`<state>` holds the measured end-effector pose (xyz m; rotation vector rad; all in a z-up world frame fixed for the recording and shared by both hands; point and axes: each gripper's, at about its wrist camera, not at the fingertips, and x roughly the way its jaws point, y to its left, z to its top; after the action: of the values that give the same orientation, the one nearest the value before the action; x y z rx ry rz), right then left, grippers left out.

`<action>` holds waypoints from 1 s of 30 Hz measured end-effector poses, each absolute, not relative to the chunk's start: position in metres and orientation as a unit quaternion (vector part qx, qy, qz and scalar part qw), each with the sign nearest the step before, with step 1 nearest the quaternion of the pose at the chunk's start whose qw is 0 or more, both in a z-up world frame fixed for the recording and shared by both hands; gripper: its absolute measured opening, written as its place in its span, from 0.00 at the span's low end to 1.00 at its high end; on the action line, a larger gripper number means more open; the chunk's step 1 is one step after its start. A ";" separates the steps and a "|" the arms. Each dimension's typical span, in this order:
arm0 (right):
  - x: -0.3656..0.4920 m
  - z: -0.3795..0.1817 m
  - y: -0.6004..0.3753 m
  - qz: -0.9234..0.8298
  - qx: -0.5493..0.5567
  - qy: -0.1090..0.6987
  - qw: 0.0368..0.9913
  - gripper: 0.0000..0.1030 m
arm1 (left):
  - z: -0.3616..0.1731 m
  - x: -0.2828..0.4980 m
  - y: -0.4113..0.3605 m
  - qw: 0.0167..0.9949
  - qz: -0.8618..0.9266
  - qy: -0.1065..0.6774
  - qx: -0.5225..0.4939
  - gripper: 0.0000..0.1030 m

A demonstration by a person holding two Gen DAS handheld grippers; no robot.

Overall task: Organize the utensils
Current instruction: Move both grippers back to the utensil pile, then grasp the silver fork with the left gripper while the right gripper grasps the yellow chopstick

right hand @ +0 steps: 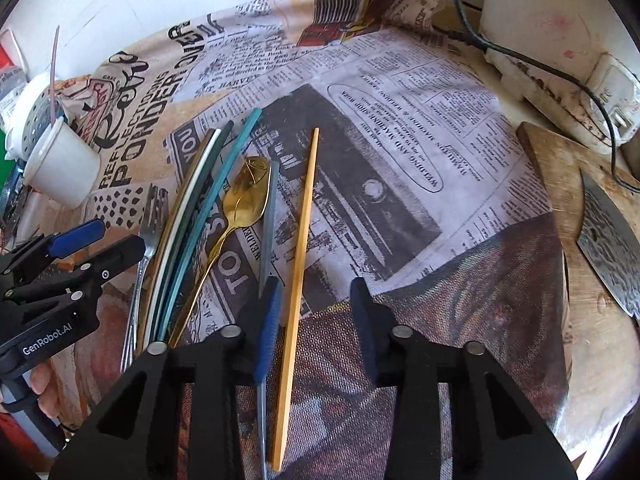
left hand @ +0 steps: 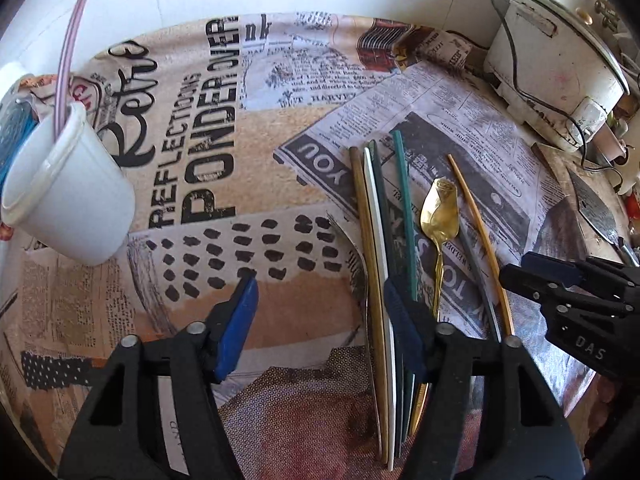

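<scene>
Several chopsticks (left hand: 374, 240), a gold spoon (left hand: 438, 208) and a fork (left hand: 347, 236) lie side by side on a newspaper-print cloth (left hand: 224, 160). My left gripper (left hand: 320, 282) hangs open low over the cloth. Its right finger (left hand: 404, 328) overlaps the dark green chopsticks, while the brown and white ones lie just inside it. My right gripper (right hand: 316, 284) is open astride a tan chopstick (right hand: 302, 240), pads apart from it. A grey chopstick (right hand: 269, 220) runs under its left finger (right hand: 268, 328). A white cup (left hand: 72, 200) with a pink stick in it stands at the left.
A white rice cooker (left hand: 552, 64) with a black cord stands at the back right. A cleaver (right hand: 612, 248) lies on a wooden cutting board (right hand: 560, 184) at the right. A perforated white holder (right hand: 32, 120) sits behind the cup (right hand: 60, 164). A hand (right hand: 44, 384) holds the left gripper (right hand: 116, 240).
</scene>
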<state>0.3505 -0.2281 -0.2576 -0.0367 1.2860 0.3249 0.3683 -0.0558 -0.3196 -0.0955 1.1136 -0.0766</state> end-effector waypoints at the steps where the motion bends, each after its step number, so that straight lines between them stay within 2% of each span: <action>1: 0.351 -0.259 -0.226 0.155 -0.019 0.599 0.785 0.23 | -0.322 0.369 -0.056 0.844 -0.040 0.533 -0.049 0.53; 6: 0.355 -0.265 -0.219 0.164 -0.034 0.604 0.779 0.15 | -0.331 0.372 -0.059 0.830 -0.057 0.552 -0.055 0.34; 8: 0.357 -0.265 -0.217 0.166 -0.039 0.602 0.780 0.13 | -0.331 0.373 -0.059 0.829 -0.062 0.553 -0.061 0.31; 17: 0.370 -0.266 -0.210 0.173 -0.047 0.597 0.782 0.10 | -0.333 0.390 -0.059 0.807 -0.096 0.576 -0.094 0.08; 22: 0.380 -0.268 -0.208 0.183 -0.037 0.598 0.779 0.06 | -0.334 0.397 -0.056 0.789 -0.101 0.595 -0.116 0.00; 30: 0.385 -0.268 -0.215 0.189 0.003 0.603 0.775 0.05 | -0.331 0.393 -0.055 0.790 -0.104 0.596 -0.097 0.00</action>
<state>0.3847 -0.2146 -0.2681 0.0059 1.3057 0.4085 0.3931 -0.0550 -0.3305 -0.2094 1.2839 -0.2234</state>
